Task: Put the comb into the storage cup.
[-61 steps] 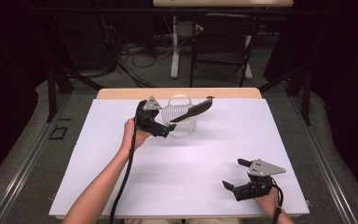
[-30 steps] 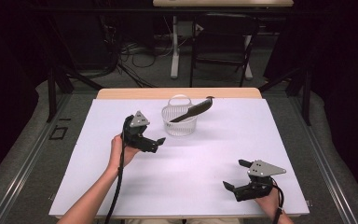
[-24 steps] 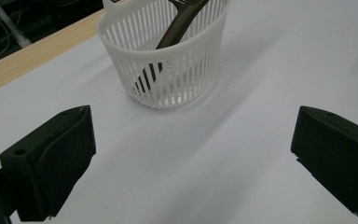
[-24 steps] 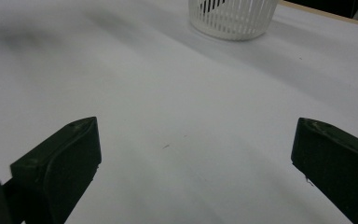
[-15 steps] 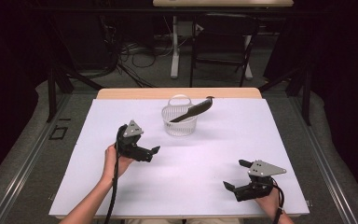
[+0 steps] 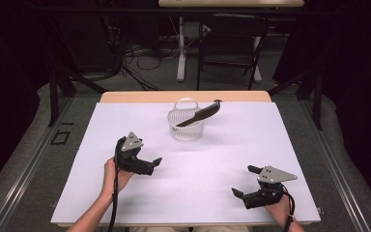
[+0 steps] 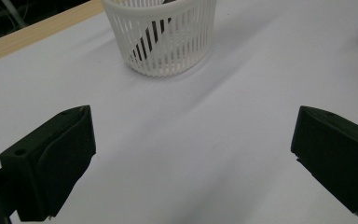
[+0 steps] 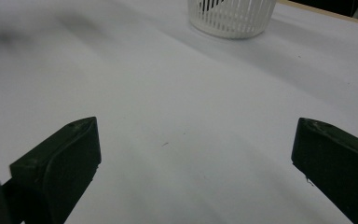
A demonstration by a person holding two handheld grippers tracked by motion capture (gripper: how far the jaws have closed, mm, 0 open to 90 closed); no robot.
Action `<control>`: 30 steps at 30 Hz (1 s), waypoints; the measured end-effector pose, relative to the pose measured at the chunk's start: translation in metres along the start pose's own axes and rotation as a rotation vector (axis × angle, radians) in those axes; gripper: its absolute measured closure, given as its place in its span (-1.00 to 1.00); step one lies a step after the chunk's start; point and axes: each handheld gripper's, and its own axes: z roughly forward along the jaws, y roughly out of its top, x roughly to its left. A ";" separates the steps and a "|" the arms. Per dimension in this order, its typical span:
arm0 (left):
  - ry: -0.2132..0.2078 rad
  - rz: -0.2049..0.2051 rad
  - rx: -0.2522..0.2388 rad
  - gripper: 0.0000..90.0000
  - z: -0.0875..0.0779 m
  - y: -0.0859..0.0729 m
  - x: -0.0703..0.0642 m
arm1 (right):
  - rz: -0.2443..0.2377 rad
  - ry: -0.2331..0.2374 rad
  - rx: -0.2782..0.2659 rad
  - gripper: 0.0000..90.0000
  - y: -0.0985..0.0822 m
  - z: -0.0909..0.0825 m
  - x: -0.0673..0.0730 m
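Both the left gripper (image 6: 150, 163) and right gripper (image 6: 244, 181) gape wide, empty, above the counter (image 6: 212, 159); the basket (image 6: 187, 126) with a black knife (image 6: 199, 115) sits at twelve o'clock.

Table (image 6: 125, 121): white top, light wood strip showing along far edge. White slotted plastic basket (image 6: 187, 126) stands upright on it, centre, toward far side. Rt gripper (image 6: 247, 182) appears to rest on top nr front-right corner.

What we count on the bench (image 6: 212, 193)
We see one white basket (image 6: 187, 128), one dark utensil (image 6: 199, 115) in it, and two grippers.
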 end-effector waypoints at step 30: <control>0.029 -0.015 -0.060 -1.00 -0.017 -0.040 -0.011 | -0.003 0.002 -0.002 -0.98 0.000 0.000 0.001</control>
